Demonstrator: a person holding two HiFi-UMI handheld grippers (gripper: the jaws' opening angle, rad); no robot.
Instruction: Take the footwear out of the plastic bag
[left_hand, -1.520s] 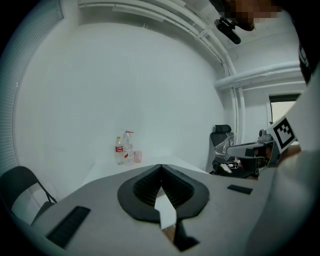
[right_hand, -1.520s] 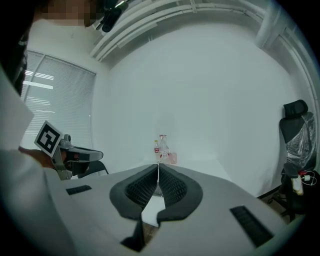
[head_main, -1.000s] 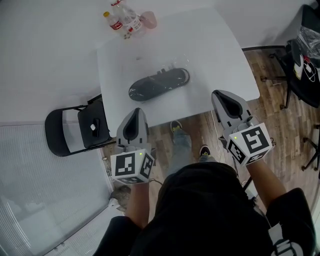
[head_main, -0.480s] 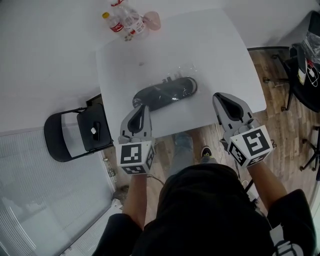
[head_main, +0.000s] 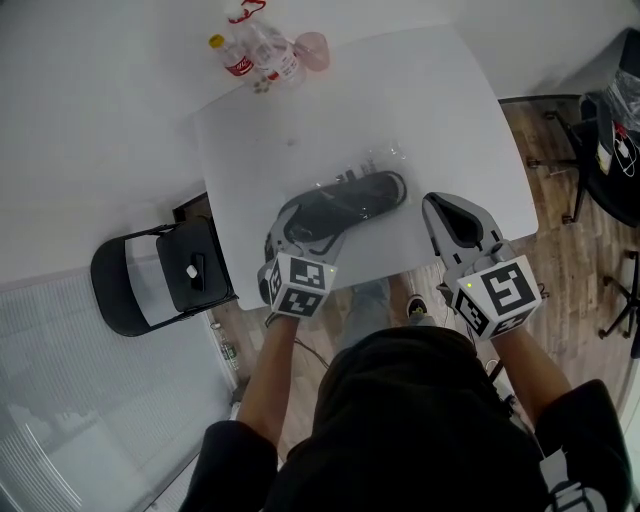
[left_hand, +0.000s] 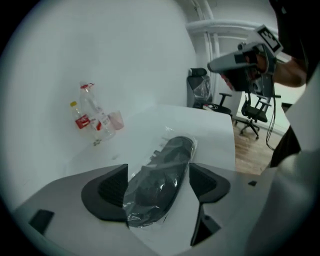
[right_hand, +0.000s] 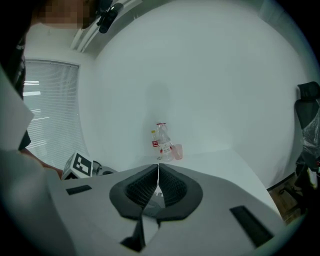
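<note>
Footwear (head_main: 352, 198): dark shoe, sealed inside a clear plastic bag (head_main: 378, 160), lying flat and slantwise near the front edge of the white table (head_main: 430, 110); toe end toward the person's left, other end toward the table's middle.

Left gripper (head_main: 296, 228): down over the near end of the bagged shoe; jaws opening, that end of the bag lying between the two dark pads; left pad at the bag's edge, right pad apart from it, no squeeze on the plastic visible.

Right gripper (head_main: 447, 208): hovering above the table's front right edge, just beside the shoe's far end; jaws pressed together, nothing between them.

Far corner of the table: two plastic bottles (head_main: 252, 47) with red labels, a pink cup (head_main: 313, 49) next to them.

Left of the table: black folding chair (head_main: 150, 282) on the floor.

Right of the table: dark office chair (head_main: 608, 130) on wood flooring.
</note>
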